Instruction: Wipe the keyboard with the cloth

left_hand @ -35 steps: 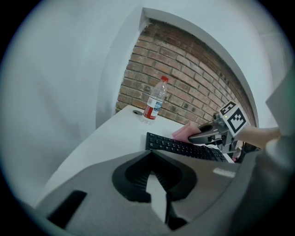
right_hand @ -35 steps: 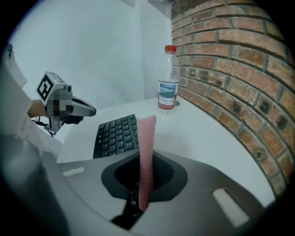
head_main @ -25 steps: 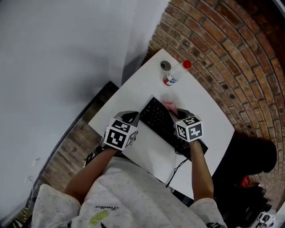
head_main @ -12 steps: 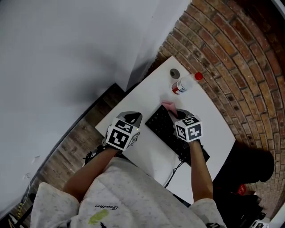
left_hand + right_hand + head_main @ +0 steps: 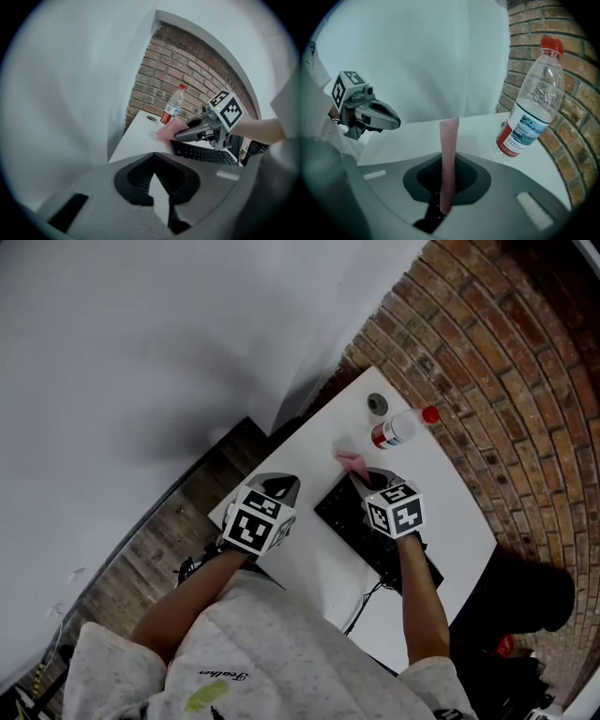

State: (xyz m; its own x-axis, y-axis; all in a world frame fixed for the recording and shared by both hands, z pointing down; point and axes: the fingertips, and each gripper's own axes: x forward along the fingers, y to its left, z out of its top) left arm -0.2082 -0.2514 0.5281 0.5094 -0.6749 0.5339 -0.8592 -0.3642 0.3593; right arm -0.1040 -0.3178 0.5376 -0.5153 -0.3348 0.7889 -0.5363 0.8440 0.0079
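Note:
A black keyboard [image 5: 375, 535] lies slantwise on the white table [image 5: 452, 491]. My right gripper [image 5: 362, 476] is shut on a pink cloth [image 5: 351, 462], which hangs at the keyboard's far end, over its edge. In the right gripper view the cloth [image 5: 448, 154] stands up from between the shut jaws of that gripper [image 5: 444, 199]. My left gripper [image 5: 277, 487] hovers over the table's left edge, beside the keyboard and off it; in its own view that gripper [image 5: 157, 190] looks shut and holds nothing. From there I see the keyboard [image 5: 204, 153] and the cloth [image 5: 166, 130].
A clear water bottle [image 5: 401, 428] with a red cap and label stands past the keyboard, close to the cloth; it is also in the right gripper view [image 5: 530, 101]. A small grey ring [image 5: 377, 403] lies behind it. A cable [image 5: 362, 607] runs off the near edge. Brick floor lies to the right.
The right gripper has drawn the cloth along the keyboard from its middle to its far end. The left gripper has hardly moved.

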